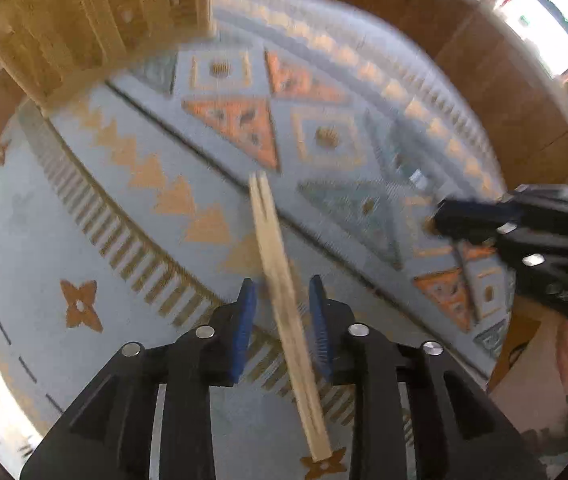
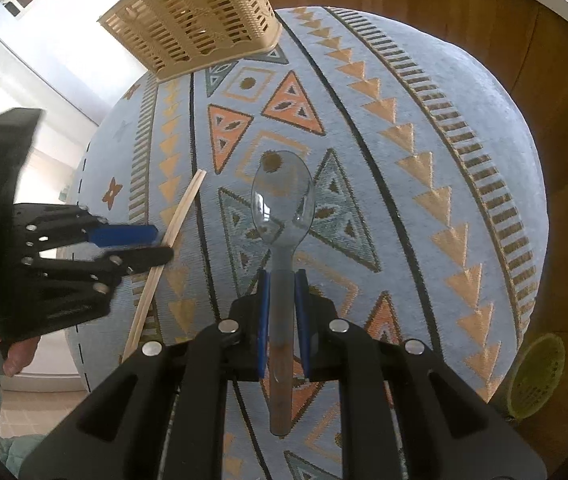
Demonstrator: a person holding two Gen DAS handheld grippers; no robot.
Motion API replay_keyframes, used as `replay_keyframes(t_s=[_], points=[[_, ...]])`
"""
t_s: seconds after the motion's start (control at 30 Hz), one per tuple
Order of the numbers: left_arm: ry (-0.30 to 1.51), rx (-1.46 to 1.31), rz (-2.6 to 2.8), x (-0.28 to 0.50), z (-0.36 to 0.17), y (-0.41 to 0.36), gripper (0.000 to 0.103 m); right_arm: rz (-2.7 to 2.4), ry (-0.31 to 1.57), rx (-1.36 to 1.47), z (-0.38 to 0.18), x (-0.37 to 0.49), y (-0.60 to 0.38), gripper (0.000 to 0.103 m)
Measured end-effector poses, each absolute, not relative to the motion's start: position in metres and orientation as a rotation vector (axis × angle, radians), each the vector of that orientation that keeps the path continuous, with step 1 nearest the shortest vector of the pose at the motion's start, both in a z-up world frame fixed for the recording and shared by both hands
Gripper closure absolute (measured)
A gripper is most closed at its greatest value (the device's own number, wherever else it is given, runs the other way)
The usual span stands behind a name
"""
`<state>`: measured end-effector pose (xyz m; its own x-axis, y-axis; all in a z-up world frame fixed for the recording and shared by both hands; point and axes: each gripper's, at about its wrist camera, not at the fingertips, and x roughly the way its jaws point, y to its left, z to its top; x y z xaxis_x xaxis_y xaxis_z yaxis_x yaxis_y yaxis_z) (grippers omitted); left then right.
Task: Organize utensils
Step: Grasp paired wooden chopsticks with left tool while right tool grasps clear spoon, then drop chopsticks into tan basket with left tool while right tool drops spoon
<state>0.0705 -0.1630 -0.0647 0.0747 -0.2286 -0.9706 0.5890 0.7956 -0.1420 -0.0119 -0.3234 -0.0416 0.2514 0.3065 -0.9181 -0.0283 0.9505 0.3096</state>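
A pair of wooden chopsticks lies on the blue patterned cloth, between the open blue pads of my left gripper, which do not touch it. The chopsticks also show in the right wrist view, with the left gripper around them. My right gripper is shut on the handle of a clear plastic spoon, bowl pointing forward, held above the cloth. A beige slotted utensil basket stands at the cloth's far edge; it also shows in the left wrist view.
The cloth covers a wooden table. A round greenish perforated holder sits at the right edge of the right wrist view. The right gripper shows at the right of the left wrist view.
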Motion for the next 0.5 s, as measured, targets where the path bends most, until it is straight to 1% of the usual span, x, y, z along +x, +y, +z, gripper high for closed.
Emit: replay_keyframes(t_s=[0.03, 0.1, 0.17, 0.3, 0.37, 0.5], points=[[1.364, 0.363, -0.627, 0.07, -0.064, -0.168, 0.076, 0.233, 1.303, 0.256, -0.042, -0.012, -0.325, 0.093], [1.389, 0.444, -0.613, 0.068, -0.065, -0.179, 0.076, 0.235, 1.307, 0.27, -0.043, -0.011, -0.328, 0.093], [1.383, 0.495, -0.573, 0.068, -0.067, -0.189, 0.09, 0.235, 1.307, 0.288, -0.044, -0.009, -0.333, 0.093], [1.336, 0.542, -0.558, 0.061, -0.067, -0.201, 0.093, 0.23, 1.302, 0.308, -0.044, -0.01, -0.34, 0.093], [1.293, 0.523, -0.563, 0.054, -0.067, -0.203, 0.094, 0.232, 1.298, 0.314, -0.043, -0.011, -0.343, 0.093], [1.252, 0.372, -0.637, 0.048, -0.064, -0.194, 0.094, 0.241, 1.275, 0.323, -0.037, -0.014, -0.346, 0.093]])
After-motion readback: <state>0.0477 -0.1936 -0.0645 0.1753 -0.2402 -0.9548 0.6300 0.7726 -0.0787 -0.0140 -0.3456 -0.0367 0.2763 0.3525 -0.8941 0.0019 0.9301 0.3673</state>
